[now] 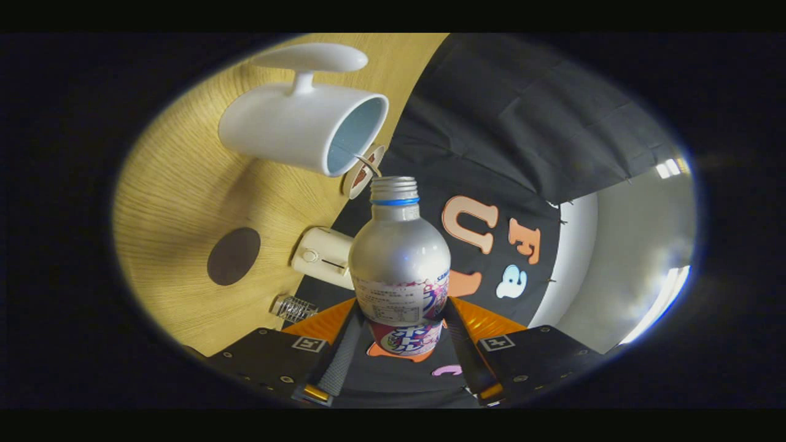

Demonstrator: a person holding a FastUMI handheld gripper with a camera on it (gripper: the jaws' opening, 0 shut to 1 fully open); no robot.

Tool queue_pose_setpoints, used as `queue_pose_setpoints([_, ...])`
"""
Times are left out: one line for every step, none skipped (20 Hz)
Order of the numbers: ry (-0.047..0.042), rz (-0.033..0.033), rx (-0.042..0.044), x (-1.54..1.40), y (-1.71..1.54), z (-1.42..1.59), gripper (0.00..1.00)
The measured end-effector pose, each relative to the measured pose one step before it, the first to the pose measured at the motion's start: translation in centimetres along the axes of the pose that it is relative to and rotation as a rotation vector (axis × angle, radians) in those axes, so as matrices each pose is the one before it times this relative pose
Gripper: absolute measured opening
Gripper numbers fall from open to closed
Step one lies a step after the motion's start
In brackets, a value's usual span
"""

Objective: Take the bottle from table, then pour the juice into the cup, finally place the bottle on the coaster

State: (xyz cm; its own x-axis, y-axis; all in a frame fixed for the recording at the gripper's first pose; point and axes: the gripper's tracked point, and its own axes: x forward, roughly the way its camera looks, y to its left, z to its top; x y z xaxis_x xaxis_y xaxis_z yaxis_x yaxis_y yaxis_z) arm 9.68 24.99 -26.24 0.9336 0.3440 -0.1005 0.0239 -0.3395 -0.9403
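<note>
The wooden table (184, 202) is showing rolled steeply sideways in the gripper view, its pale grain running beside the black cloth wall (509, 110) of the booth. Beyond the cloth a pale wall (632, 245) is curving away, with bright light patches on it.

The white cup (295, 126) is standing on the table beyond the tongs, its handle (310, 61) pointing away from the bottle and its open mouth facing toward the bottle's neck. Its inside is looking pale blue; whether any liquid is in it, I cannot tell.

The silver bottle (399, 258) is sitting between the fingers of the tongs (400, 328), which are clamping on its labelled lower body from both sides. It is held off the table, its uncapped threaded neck with a blue ring pointing toward the rim of the cup and lying just short of it. No stream is visible at the mouth.

A white box-shaped thing (319, 255) is resting on the table just beside the bottle's shoulder. The dark round coaster (233, 256) is lying flat on the table, well apart from the cup and bare. A small clear ribbed object (295, 308) is lying near the table's edge, close to one finger. A small round brown-and-white disc (363, 175) is peeking out between cup rim and bottle neck.
</note>
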Motion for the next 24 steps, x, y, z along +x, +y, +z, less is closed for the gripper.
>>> queue_pose_setpoints([-0.00116, 0.00044, -0.00291, 0.000, 0.043, 0.025, 0.75])
queue_pose_setpoints([-0.00068, -0.00077, -0.00354, 0.018, -0.014, -0.016, 0.75])
queue_pose_setpoints([-0.00273, -0.00206, -0.00424, -0.010, -0.050, 0.023, 0.75])
queue_pose_setpoints([-0.00165, -0.00119, -0.00219, 0.060, -0.006, 0.009, 0.75])
queue_pose_setpoints([-0.00131, 0.00496, -0.00032, -0.067, 0.099, -0.003, 0.75])
queue_pose_setpoints([-0.00089, 0.00018, -0.00244, 0.005, -0.116, 0.095, 0.75])
queue_pose_setpoints([-0.00231, -0.00215, -0.00418, -0.065, -0.114, 0.118, 0.75])
queue_pose_setpoints([-0.00162, -0.00242, 0.00064, 0.062, 0.044, -0.034, 0.75])
queue_pose_setpoints([-0.00074, -0.00152, 0.00118, -0.059, -0.023, 0.007, 0.75])
queue_pose_setpoints([-0.00147, 0.00263, 0.00534, 0.065, 0.076, 0.049, 0.75])
queue_pose_setpoints([-0.00485, 0.00901, 0.00671, -0.010, 0.220, 0.042, 0.75])
queue_pose_setpoints([-0.00756, -0.00229, -0.00931, 0.035, -0.329, 0.235, 0.75])
queue_pose_setpoints([-0.00137, -0.00412, -0.00923, -0.155, -0.143, 0.079, 0.75])
queue_pose_setpoints([-0.00198, 0.00282, -0.00057, 0.053, 0.206, -0.063, 0.75])
queue_pose_setpoints([-0.00041, 0.00045, 0.00043, -0.039, -0.013, -0.062, 0.75])
queue_pose_setpoints([-0.00150, -0.00281, -0.00137, 0.016, -0.116, 0.018, 0.75])
queue_pose_setpoints([-0.00026, -0.00135, -0.00107, 0.047, 0.013, 0.071, 0.75])
queue_pose_setpoints([-0.00203, -0.00252, -0.00187, 0.067, -0.054, 0.056, 0.75])
queue_pose_setpoints([-0.00072, 0.00064, 0.00068, -0.037, 0.095, -0.038, 0.75])
queue_pose_setpoints([-0.00105, -0.00135, -0.00141, 0.011, -0.064, -0.015, 0.75])
queue_pose_setpoints([-0.00165, 0.00174, -0.00014, -0.089, 0.013, 0.080, 0.75])
queue_pose_setpoints([-0.00180, 0.01108, 0.00508, -0.041, 0.216, 0.054, 0.75])
queue_pose_setpoints([-0.00231, 0.01005, 0.00627, 0.034, 0.161, 0.176, 0.75])
queue_pose_setpoints([-0.00180, 0.00420, 0.00383, -0.047, -0.025, 0.129, 0.75])
